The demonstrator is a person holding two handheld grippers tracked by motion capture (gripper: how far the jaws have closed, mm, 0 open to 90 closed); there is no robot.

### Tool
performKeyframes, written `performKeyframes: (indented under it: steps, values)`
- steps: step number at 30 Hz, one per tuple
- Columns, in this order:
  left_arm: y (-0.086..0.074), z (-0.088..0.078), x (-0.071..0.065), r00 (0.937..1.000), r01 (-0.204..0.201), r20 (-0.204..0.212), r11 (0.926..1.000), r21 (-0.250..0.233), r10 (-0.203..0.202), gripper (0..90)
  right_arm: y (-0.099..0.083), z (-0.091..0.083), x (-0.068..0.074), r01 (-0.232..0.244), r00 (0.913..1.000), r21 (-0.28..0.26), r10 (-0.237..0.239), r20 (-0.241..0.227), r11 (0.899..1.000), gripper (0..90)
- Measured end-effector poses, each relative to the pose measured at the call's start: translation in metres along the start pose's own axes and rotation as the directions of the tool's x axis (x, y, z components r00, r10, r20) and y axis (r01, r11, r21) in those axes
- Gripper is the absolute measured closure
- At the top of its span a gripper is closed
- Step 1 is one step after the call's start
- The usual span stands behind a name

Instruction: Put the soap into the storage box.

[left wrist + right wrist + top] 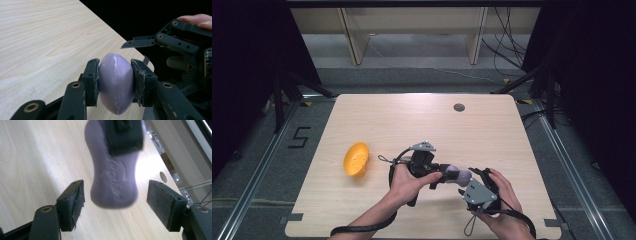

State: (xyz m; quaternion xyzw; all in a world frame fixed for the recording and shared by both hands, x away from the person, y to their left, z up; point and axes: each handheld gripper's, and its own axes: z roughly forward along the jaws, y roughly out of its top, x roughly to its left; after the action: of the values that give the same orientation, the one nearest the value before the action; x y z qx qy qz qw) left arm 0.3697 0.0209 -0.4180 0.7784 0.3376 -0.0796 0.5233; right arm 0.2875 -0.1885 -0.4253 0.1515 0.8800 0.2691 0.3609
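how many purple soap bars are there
1. The purple soap bar is clamped in the left hand-held gripper, held above the table and reaching between the open jaws of the right hand-held gripper. The hands may hide others.

The high view looks down and forward over the whole pale wooden table (pixel 377 120); both gripper views sit close above it, sharing the lilac oval soap bar (pixel 116 85)
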Motion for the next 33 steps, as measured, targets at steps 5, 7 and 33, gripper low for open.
performKeyframes:
  steps: [5,7,33]
  values:
    - [0.0,-0.014,-0.001,0.9992,-0.015,-0.038,0.9998,-0.014,0.015,59.0,-0.013,-0.005,-0.007,-0.066,0.9978,0.003,0.066,0.008,0.998,32.0]
    - [0.0,-0.021,-0.001,0.9977,-0.034,-0.06,0.9993,-0.014,0.033,59.0,-0.02,-0.007,-0.01,-0.117,0.9931,0.01,0.117,0.01,0.993,32.5]
    - [-0.019,-0.092,0.022,0.9731,-0.047,-0.229,0.9941,-0.098,0.024,59.0,-0.061,0.0,-0.033,-0.334,0.9419,0.067,0.335,-0.016,0.94,38.6]
